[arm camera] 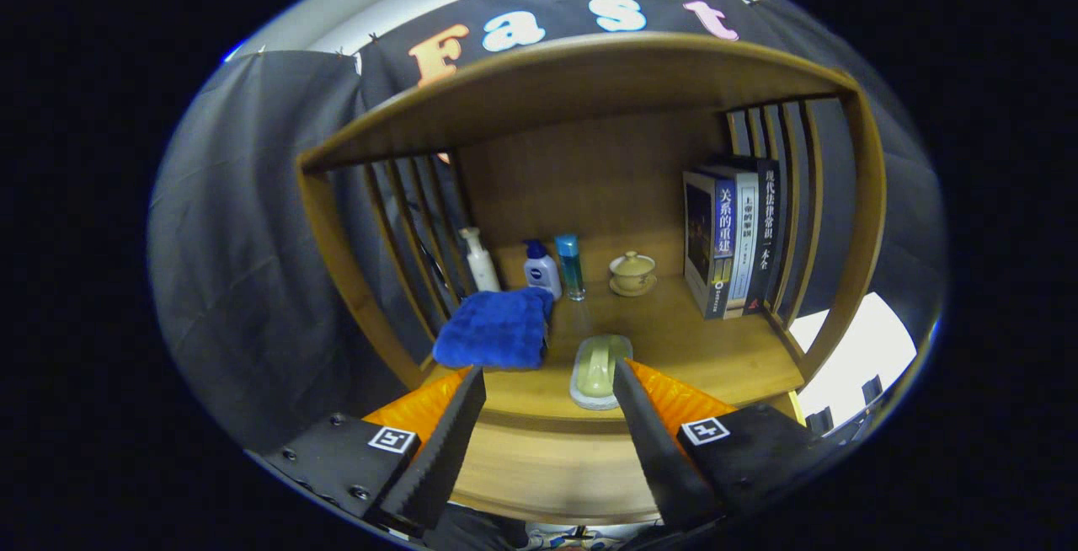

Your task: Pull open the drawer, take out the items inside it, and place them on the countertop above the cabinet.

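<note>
Gripper [547, 382] gapes empty before shelf [674, 340] holding books [731, 239].

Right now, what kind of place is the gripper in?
Likely a staged household booth: a wooden shelf unit against a black cloth wall, holding toiletry bottles, a folded blue towel, a lidded tea cup and books. The gripper is open, just short of a pale green brush.

Three bottles are standing at the back of the countertop [674, 340]: white pump bottle [480, 259], blue-capped lotion bottle [541, 268], clear blue bottle [570, 266]. Three books [731, 235] are standing upright. One blue towel [495, 330], one lidded cup [632, 272], one pale green brush [599, 370] are lying there.
</note>
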The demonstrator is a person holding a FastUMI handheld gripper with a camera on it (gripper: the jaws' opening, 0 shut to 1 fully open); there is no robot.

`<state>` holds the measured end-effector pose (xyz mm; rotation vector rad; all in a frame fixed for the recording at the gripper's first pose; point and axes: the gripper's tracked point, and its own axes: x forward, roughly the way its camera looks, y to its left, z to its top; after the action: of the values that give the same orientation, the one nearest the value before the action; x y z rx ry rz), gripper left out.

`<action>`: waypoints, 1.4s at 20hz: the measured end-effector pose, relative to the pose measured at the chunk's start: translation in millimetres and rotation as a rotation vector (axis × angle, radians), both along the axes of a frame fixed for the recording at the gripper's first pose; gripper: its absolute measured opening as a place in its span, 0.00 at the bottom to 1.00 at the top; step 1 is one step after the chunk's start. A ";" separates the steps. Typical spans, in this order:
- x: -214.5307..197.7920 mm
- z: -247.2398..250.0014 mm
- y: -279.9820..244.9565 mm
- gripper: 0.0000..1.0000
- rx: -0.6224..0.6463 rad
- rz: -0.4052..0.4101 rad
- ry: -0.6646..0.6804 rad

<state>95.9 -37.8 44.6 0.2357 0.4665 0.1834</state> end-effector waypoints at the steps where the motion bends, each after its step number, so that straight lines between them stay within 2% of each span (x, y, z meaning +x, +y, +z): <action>1: -8.9 5.6 3.2 0.99 -0.002 0.005 -0.027; 5: -47.3 9.2 11.7 0.99 -0.028 0.007 -0.116; 9: -81.8 -15.1 25.4 0.98 -0.025 -0.008 -0.159; 13: -111.1 -42.3 25.5 0.98 -0.051 -0.075 -0.205; 19: -137.6 -89.6 26.5 0.98 -0.081 -0.143 -0.203; 28: -146.8 -147.9 17.0 0.98 -0.124 -0.222 -0.196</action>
<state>-50.8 -20.9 -103.3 0.1443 0.2530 -0.0402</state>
